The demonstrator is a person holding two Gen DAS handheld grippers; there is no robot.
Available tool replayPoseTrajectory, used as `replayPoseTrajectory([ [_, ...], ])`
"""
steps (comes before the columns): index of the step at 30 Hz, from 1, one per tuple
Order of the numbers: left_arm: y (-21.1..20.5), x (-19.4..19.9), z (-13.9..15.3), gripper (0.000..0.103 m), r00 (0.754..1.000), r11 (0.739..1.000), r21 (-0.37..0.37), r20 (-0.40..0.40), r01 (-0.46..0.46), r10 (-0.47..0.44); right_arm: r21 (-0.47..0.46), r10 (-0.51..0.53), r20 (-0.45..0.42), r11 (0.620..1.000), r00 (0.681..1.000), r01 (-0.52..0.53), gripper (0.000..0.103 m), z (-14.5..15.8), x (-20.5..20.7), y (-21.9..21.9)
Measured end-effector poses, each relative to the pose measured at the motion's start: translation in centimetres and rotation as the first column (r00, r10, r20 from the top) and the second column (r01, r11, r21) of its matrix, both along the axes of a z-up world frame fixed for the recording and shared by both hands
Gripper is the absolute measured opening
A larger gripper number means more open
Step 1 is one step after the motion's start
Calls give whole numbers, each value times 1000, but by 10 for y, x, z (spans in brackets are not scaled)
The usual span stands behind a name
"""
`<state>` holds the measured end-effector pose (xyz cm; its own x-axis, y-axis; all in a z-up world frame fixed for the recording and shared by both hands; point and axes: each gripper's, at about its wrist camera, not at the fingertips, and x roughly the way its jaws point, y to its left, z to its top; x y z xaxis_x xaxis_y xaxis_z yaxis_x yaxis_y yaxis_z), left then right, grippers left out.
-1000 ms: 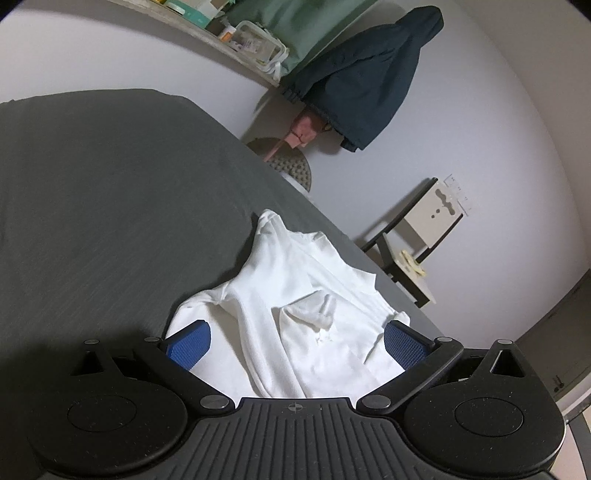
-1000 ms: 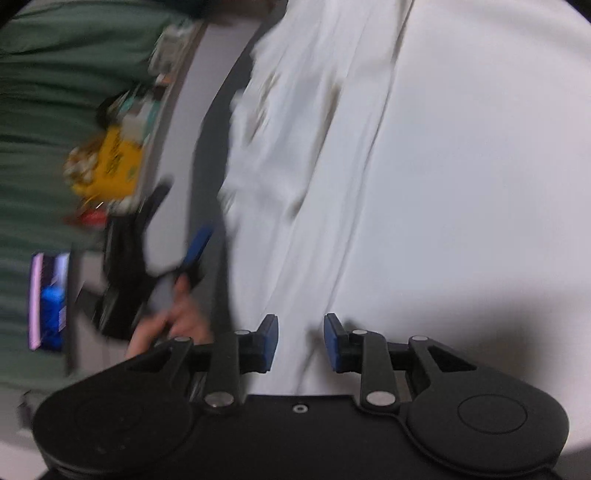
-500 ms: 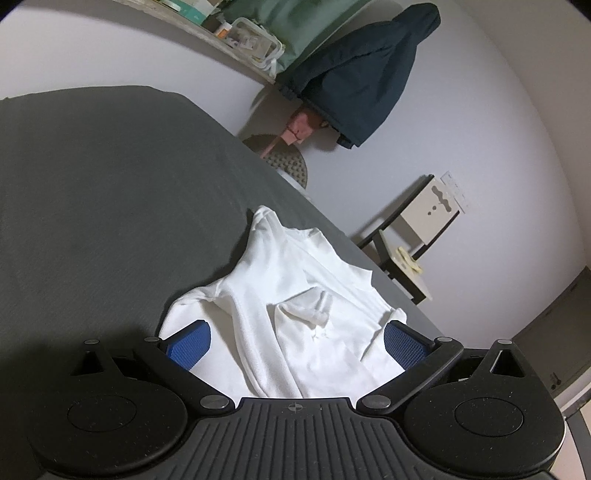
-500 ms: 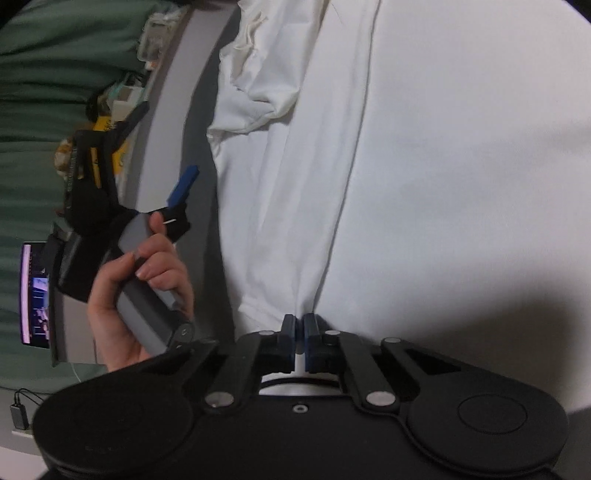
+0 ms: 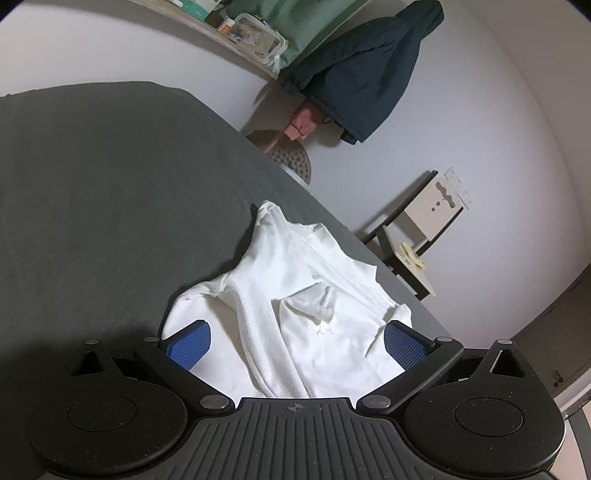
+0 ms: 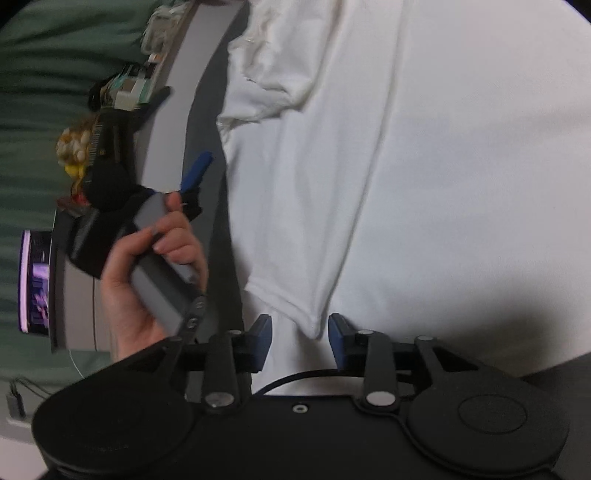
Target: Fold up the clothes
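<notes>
Our left gripper (image 5: 295, 341) hangs spread wide above the white shirt (image 5: 295, 295); our right gripper (image 6: 300, 338) is opening around the shirt's hem corner, pads apart from it.

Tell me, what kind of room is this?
Probably a bedroom. A white shirt lies on what looks like a bed with a dark grey cover, a dark jacket hangs on the wall, and a shelf holds small household things.

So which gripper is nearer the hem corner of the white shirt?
Right. The right gripper has the shirt's hem corner between its opening jaws, untouched. The left gripper hovers open over another part of the shirt.
</notes>
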<state>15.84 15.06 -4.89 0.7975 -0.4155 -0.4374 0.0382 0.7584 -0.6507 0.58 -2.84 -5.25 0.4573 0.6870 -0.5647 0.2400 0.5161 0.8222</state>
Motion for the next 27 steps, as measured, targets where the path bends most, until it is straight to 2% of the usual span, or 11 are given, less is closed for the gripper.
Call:
replayPoseTrajectory([
  [3, 6, -1, -1, 103, 999, 999, -1, -4, -39, 39, -86, -10, 108, 996, 994, 20, 34, 38, 16, -18],
  [7, 16, -3, -2, 103, 996, 995, -22, -9, -94, 94, -168, -58, 285, 980, 957, 110, 34, 86, 81, -43],
  [11, 19, -3, -5, 103, 994, 994, -33, -14, -108, 108, -125, -152, 274, 973, 950, 192, 34, 94, 165, -53],
  [16, 19, 1, -10, 103, 994, 994, -32, -25, -105, 104, -241, -135, 186, 954, 973, 179, 34, 72, 261, -37],
  [18, 18, 3, -12, 103, 994, 994, -32, -29, -103, 102, -260, -151, 150, 948, 977, 186, 34, 60, 283, -32],
  [22, 16, 6, -16, 103, 995, 995, -28, -33, -93, 92, -274, -179, 82, 942, 980, 195, 31, 30, 297, -29],
  [24, 14, 8, -18, 103, 996, 996, -26, -37, -86, 85, -224, -196, 99, 951, 975, 214, 6, 25, 297, -31],
  [27, 13, 9, -19, 103, 996, 996, -18, -40, -84, 83, -150, -216, 141, 960, 966, 237, 5, 27, 287, -36],
])
